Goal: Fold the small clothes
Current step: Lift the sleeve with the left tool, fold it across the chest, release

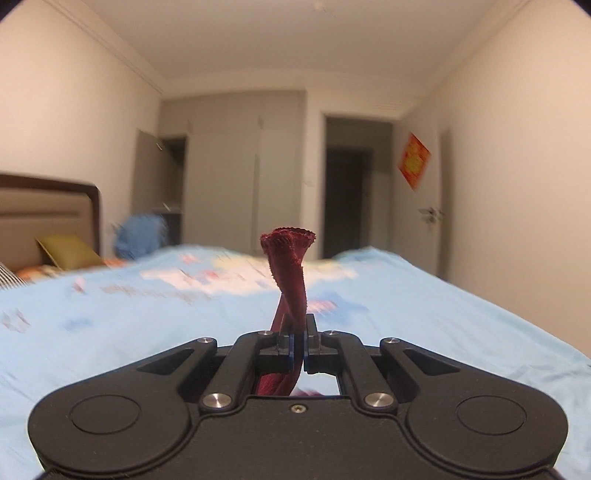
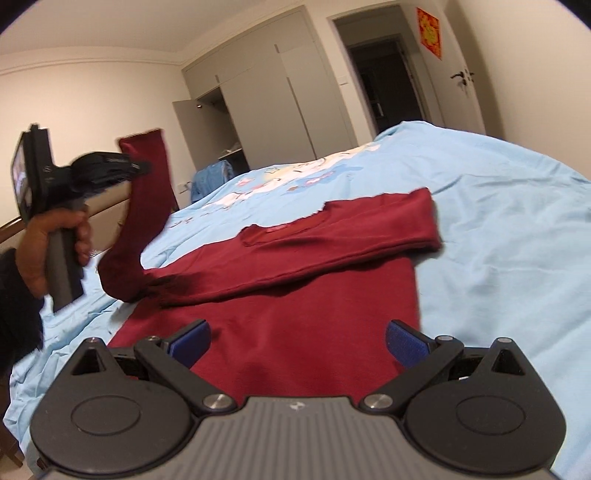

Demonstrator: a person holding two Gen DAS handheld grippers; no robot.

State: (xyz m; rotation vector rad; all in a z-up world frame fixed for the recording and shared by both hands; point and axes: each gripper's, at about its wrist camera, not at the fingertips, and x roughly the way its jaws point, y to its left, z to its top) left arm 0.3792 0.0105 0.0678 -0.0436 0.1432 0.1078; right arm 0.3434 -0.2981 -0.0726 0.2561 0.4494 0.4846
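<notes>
Left tongs (image 1: 298, 334) are pressed together on a dark red sleeve (image 1: 290, 273), the twisted cloth rising past the tips to a frilled cuff and more of it bunched down behind the jaws. Right tongs (image 2: 297, 341) are spread wide, blue pads (image 2: 400, 341) apart, nothing between them, poised just above the lower body of the dark red long-sleeved top (image 2: 295, 332).

Out from there: the top lies flat on the light blue bedsheet (image 2: 498, 229), which carries a cartoon print. One sleeve is already folded across the chest, its cuff end reaching toward the right edge of the garment. The other sleeve climbs off the bed at the left and up into the left tongs (image 2: 142, 168).

The right wrist view gives what the left one lacks: the whole garment, and the person's left hand (image 2: 55, 240) wrapped round the grey handle of the left tool, with a small screen mounted on its back.

The left wrist view, blurred across the bed, adds the brown headboard (image 1: 51, 206) and an olive pillow (image 1: 66, 251) at the left.

Both views catch the grey wardrobe (image 2: 266, 92) with one door swung open, its inside too dim to read, a heap of blue fabric (image 1: 140, 236) beside it, the dark doorway (image 2: 388, 81) and a red wall hanging (image 2: 429, 31).
</notes>
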